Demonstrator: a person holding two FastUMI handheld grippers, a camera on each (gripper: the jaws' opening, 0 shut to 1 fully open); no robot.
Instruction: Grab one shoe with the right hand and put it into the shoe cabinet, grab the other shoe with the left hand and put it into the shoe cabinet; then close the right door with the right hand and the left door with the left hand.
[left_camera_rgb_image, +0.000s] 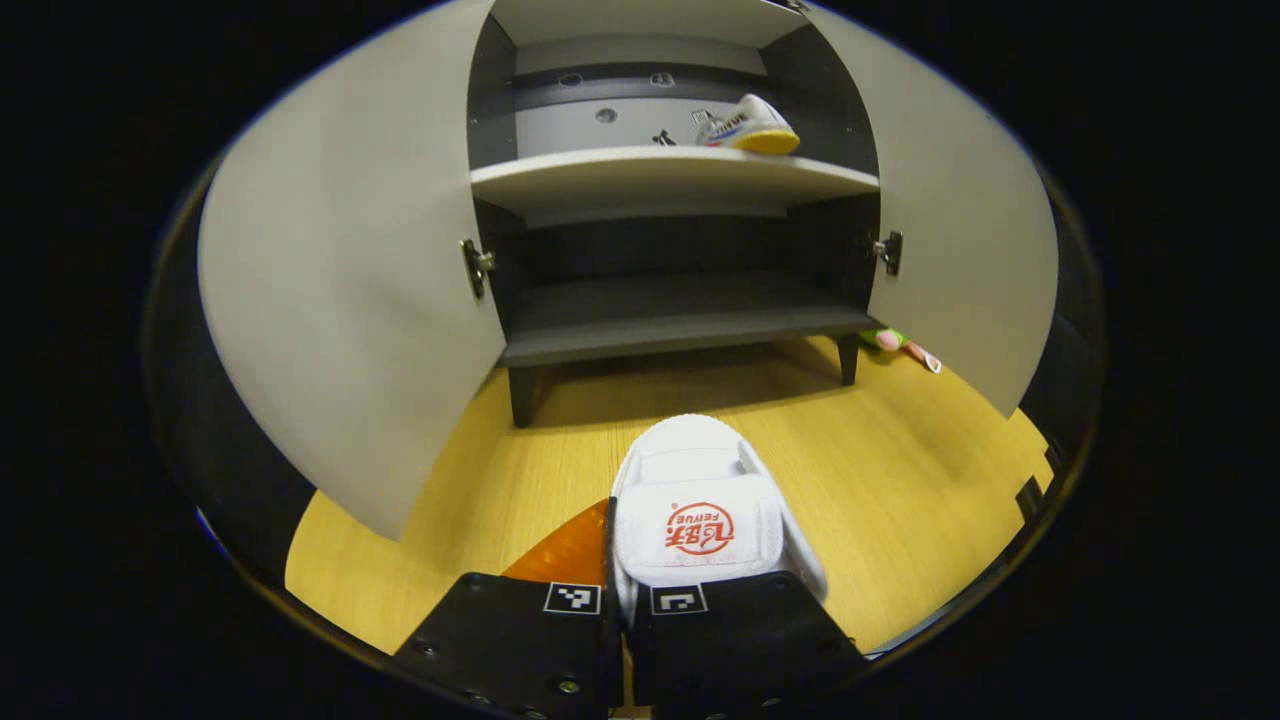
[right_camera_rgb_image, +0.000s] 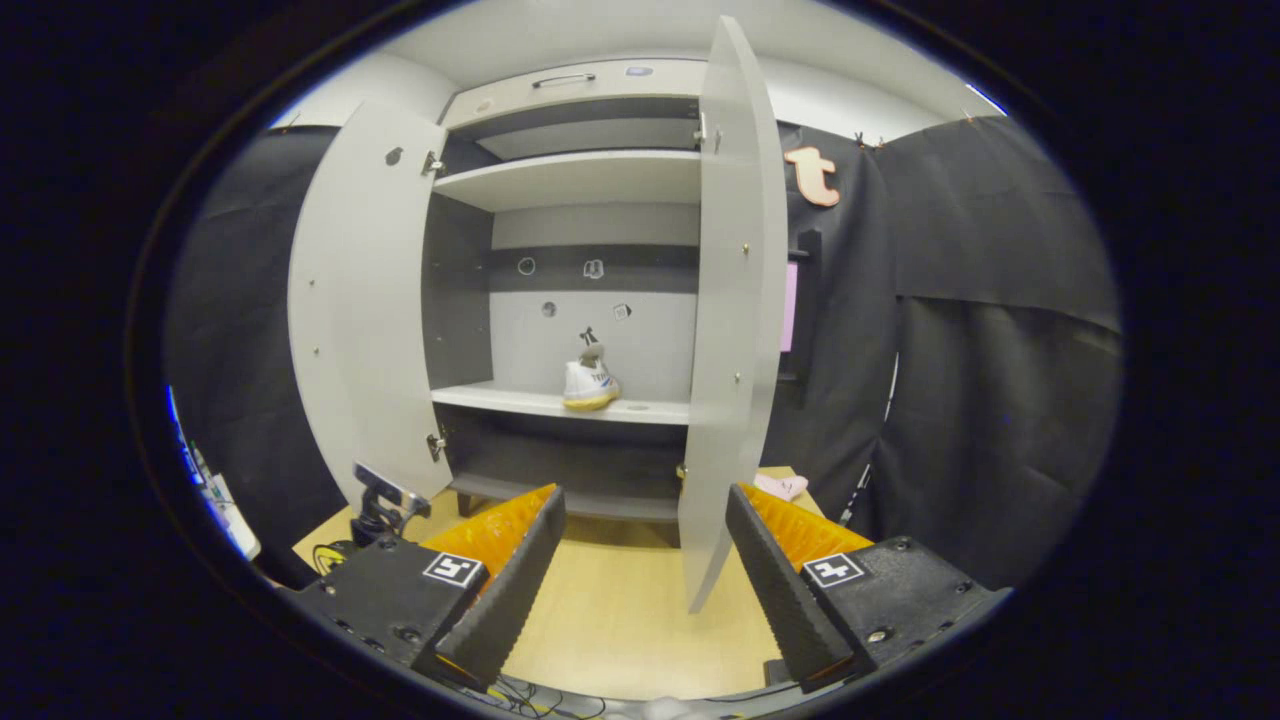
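A white shoe with a broad strap (left_camera_rgb_image: 700, 500) hangs low over the wooden floor (left_camera_rgb_image: 900, 470), toe towards the cabinet. My left gripper (left_camera_rgb_image: 612, 520) is shut on the shoe's left side wall near the heel. The grey shoe cabinet (left_camera_rgb_image: 670, 175) stands ahead with its left door (left_camera_rgb_image: 340, 300) and right door (left_camera_rgb_image: 960, 250) swung wide. The other white shoe, yellow-soled (left_camera_rgb_image: 750, 125), rests on the middle shelf towards the right. In the right gripper view this shoe (right_camera_rgb_image: 590, 385) sits on the same shelf. My right gripper (right_camera_rgb_image: 645, 520) is open and holds nothing, in front of the right door's edge (right_camera_rgb_image: 730, 300).
The cabinet's bottom shelf (left_camera_rgb_image: 680, 320) is dark and bare. A small pink and green toy (left_camera_rgb_image: 900, 345) lies on the floor beside the right rear leg. Black cloth walls (right_camera_rgb_image: 980, 350) close in on the right. A small black device (right_camera_rgb_image: 385, 500) stands by the left door.
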